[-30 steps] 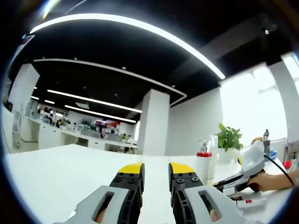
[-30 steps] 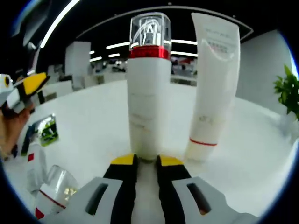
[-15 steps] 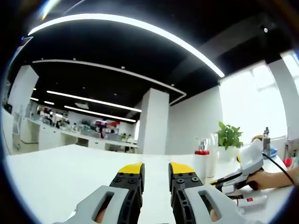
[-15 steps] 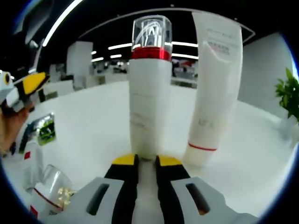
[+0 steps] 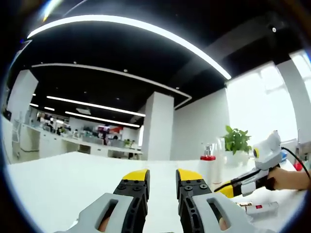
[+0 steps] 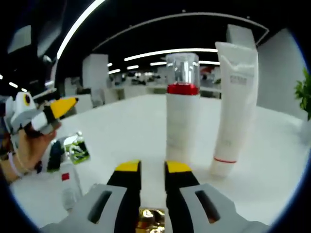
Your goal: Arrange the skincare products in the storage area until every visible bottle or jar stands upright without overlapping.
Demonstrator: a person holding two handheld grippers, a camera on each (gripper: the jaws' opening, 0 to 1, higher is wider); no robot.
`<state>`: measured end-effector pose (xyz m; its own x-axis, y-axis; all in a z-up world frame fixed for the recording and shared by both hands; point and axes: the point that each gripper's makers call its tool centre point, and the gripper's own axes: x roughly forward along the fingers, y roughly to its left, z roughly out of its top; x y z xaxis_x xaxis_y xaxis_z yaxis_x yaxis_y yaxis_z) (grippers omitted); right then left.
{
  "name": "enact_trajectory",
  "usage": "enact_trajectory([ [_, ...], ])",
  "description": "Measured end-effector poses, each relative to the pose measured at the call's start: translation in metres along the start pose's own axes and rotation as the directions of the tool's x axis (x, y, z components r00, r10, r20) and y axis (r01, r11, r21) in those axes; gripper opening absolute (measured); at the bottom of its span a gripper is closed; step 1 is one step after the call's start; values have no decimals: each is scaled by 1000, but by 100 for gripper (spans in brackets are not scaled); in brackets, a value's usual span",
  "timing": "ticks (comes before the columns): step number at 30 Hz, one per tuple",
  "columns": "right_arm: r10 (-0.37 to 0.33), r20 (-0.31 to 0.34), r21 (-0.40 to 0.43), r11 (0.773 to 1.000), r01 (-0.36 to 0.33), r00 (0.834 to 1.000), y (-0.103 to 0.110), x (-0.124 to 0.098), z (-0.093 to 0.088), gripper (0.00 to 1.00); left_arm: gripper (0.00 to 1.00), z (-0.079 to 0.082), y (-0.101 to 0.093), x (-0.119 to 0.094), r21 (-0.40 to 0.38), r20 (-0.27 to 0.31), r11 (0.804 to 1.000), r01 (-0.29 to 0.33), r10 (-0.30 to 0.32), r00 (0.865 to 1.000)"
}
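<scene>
Your right gripper (image 6: 147, 167) has its jaws nearly together with nothing between the yellow tips, and something gold glints low between them, too cropped to name. Straight ahead stands the pump bottle (image 6: 182, 114), long axis upright, with the white tube (image 6: 234, 109) just beside it, also standing and apart from it. Off to your left lie the flat pieces: a small white tube (image 6: 70, 187) and a green sachet (image 6: 77, 147), probably the next targets. Your left gripper (image 5: 162, 177), jaws slightly parted and empty, points over the table (image 5: 63, 179) away from them.
</scene>
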<state>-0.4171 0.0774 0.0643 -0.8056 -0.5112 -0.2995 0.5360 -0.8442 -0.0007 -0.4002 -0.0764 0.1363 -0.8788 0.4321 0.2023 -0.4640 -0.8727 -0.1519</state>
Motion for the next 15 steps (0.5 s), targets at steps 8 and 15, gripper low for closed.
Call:
enact_trajectory([
  [8,63,165,-11,998,-62,984,11,-15,32,19,39,-5,-11,4,-10,-26,998,67,-67,997],
  [15,125,264,-77,991,-108,956,22,-27,54,29,42,5,-25,2,14,-11,991,132,-132,991],
])
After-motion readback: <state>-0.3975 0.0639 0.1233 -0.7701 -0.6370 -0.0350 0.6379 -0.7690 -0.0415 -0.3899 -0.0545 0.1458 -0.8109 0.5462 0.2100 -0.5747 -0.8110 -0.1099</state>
